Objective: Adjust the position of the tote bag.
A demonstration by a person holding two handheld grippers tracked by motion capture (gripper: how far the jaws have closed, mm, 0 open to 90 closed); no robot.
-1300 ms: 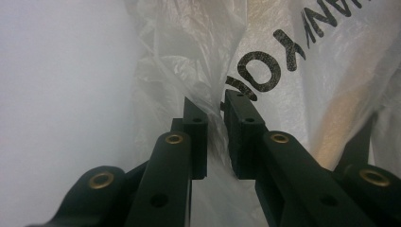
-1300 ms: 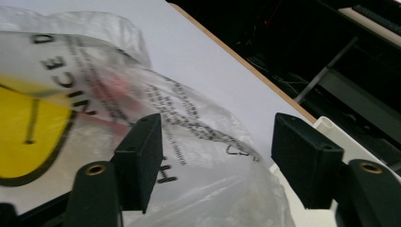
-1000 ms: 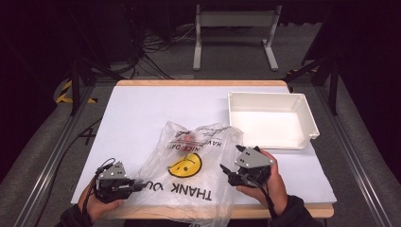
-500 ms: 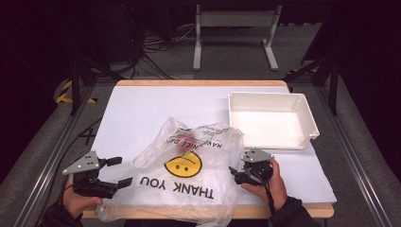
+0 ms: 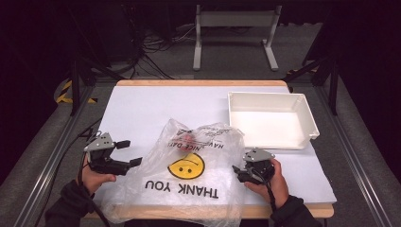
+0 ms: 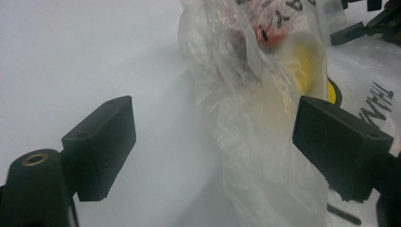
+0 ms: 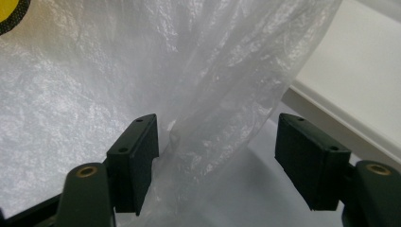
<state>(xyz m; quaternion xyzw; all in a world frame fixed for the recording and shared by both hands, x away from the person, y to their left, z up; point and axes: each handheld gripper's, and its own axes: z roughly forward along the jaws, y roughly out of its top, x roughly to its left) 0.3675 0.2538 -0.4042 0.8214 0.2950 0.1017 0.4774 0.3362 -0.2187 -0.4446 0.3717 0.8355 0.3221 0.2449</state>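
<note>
The right gripper (image 5: 240, 171) has its jaws standing apart with a fold of the clear plastic bag (image 5: 189, 175) between them; the fold brushes the inner face of one pad while the other pad stands clear of it, so nothing is clamped. These jaws have just been closing. The gripper sits at the bag's right edge, near the front corner of the white tray (image 5: 302, 140).

The left gripper (image 5: 128, 152) has its jaws spread wide with nothing pinched. In the left gripper view the bag's crumpled side (image 6: 255, 109) rises between and beyond the pads, untouched. This gripper is just off the bag's left edge, above the white tabletop (image 5: 137, 109).

The bag lies crumpled at the front of the table, left of the tray, printed with a yellow smiley face (image 5: 186, 166) and "THANK YOU". Something red (image 5: 188, 138) shows through the plastic toward the bag's far end.
</note>
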